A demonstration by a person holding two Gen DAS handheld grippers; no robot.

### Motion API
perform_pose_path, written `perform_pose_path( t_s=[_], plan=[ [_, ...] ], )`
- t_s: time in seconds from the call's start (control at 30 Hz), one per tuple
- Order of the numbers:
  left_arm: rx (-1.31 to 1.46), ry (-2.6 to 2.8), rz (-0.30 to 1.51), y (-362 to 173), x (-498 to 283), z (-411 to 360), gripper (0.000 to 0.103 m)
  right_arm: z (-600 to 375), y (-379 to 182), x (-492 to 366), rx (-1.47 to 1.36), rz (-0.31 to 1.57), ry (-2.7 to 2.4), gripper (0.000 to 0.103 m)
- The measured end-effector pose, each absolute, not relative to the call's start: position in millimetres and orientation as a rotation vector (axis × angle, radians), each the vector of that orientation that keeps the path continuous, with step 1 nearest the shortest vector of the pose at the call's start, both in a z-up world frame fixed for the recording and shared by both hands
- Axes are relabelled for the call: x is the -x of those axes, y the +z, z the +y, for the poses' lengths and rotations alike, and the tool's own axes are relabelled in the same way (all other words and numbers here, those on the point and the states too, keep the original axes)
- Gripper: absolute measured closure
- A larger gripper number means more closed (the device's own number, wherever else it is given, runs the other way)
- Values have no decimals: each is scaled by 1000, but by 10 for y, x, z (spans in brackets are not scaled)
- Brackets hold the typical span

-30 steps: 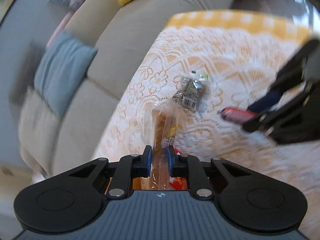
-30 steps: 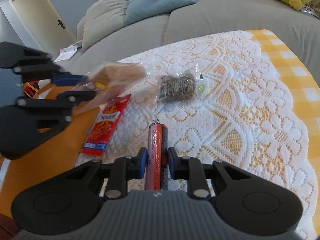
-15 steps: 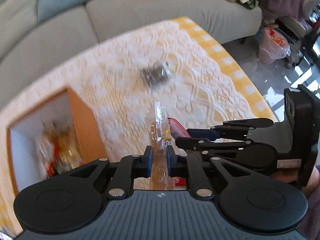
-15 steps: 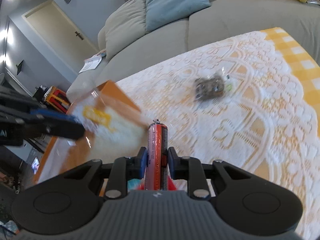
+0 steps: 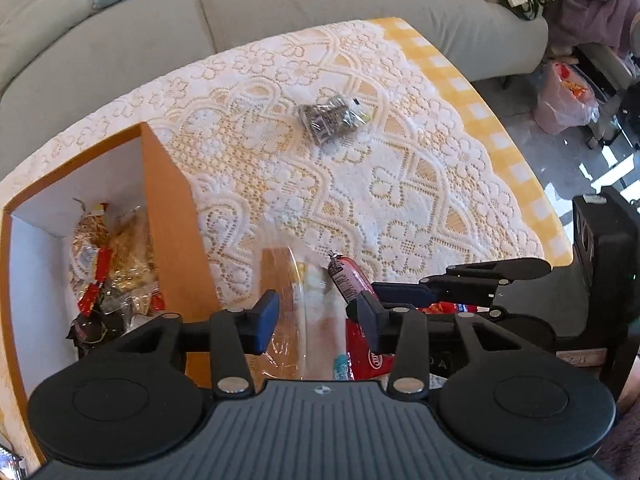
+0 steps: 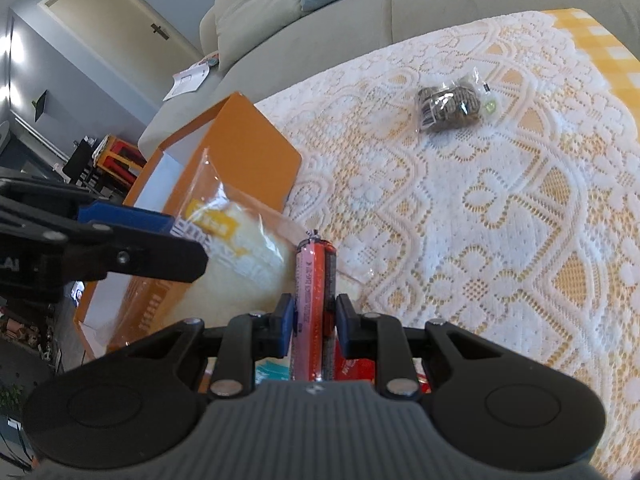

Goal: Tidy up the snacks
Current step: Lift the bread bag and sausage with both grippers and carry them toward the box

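Left wrist view: the left gripper point(image 5: 316, 316) points steeply down over the near edge of the table, its blue-padded jaws having just been opening; they now stand apart, and the clear bread packet point(image 5: 292, 304) lies between them without either pad pressing on it. In the right wrist view the same bread packet point(image 6: 236, 256) shows a yellow label with dark print, too blurred to read, and hangs beside the outer wall of the orange box point(image 6: 248, 152). The right gripper point(image 6: 314, 320) is clamped on a red sausage stick point(image 6: 314, 280), which stands upright between the pads (its white lettering runs lengthwise and cannot be made out). In the left wrist view the sausage stick point(image 5: 346, 280) juts toward the bread packet from the right gripper point(image 5: 384, 292). Below both tools lies a red snack packet point(image 5: 368, 354) bearing a round white logo, illegible. The orange box point(image 5: 168, 216), white inside, sits at the left of the lace tablecloth point(image 5: 360, 184) and already holds a heap of wrapped snacks point(image 5: 108, 264) (red, gold and dark wrappers). Well apart, toward the grey sofa point(image 5: 320, 8), a clear packet of dark biscuits point(image 5: 330, 118) with a barcode sticker lies alone on the lace.
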State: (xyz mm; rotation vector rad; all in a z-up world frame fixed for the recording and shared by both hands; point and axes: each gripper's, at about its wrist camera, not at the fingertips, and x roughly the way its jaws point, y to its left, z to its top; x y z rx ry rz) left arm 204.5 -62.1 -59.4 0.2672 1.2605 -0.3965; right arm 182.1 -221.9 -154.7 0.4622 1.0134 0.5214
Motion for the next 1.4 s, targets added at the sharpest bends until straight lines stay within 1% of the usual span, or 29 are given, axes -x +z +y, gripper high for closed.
perform_pose_path(
  t_s=[0.07,0.1,0.13,0.2,0.33,0.53,0.67,0.7,0.73,0.77,0.8,0.83,0.93,1.0,1.07,1.17,1.23,1.33,1.4],
  plan=[
    [-288,-408,1251,-598,-2008,-668,55,-2227,-1557,-1824,-457,1024,528,83],
    [-307,-426,1242,-583,-1976,-707,57,-2229,-1555,-1825,-452,1028,529,83],
    [-328,-436,1234,-565,-1947,-750,64,-2231,-1549,-1826,-444,1031,527,83],
    [-379,-449,1220,-544,-1895,-835,68,-2244,-1526,-1830,-426,1027,526,83],
    [-402,-507,1208,-519,-1830,-956,69,-2349,-1497,-1868,-437,1019,544,83],
    [-445,-529,1195,-547,-1777,-1114,69,-2592,-1542,-1884,-464,1066,526,83],
    [-482,-523,1177,-553,-1735,-1176,69,-2677,-1639,-1859,-545,1095,570,83],
    [-494,-516,1172,-545,-1718,-1182,66,-2664,-1652,-1858,-560,1099,586,83],
    [-513,-505,1163,-532,-1699,-1183,58,-2646,-1655,-1857,-565,1097,596,83],
    [-531,-494,1149,-519,-1679,-1180,53,-2625,-1644,-1856,-561,1091,603,83],
    [-548,-483,1130,-505,-1655,-1169,45,-2609,-1635,-1855,-555,1086,610,83],
    [-563,-471,1116,-492,-1636,-1154,40,-2593,-1630,-1851,-553,1084,618,83],
    [-573,-402,1114,-522,-1657,-1064,33,-2538,-1633,-1846,-536,1090,621,83],
    [-543,-364,1163,-625,-1719,-970,33,-2498,-1655,-1851,-516,1100,618,83],
    [-528,-334,1173,-698,-1756,-912,33,-2467,-1686,-1866,-508,1113,623,83],
    [-495,-317,1172,-731,-1791,-837,40,-2413,-1709,-1862,-499,1120,638,83],
    [-476,-325,1164,-697,-1796,-815,50,-2379,-1712,-1855,-486,1118,647,83],
    [-420,-392,1161,-592,-1737,-827,57,-2352,-1712,-1857,-469,1120,648,83],
    [-399,-420,1143,-530,-1691,-845,59,-2372,-1704,-1871,-460,1119,632,83]
  ],
)
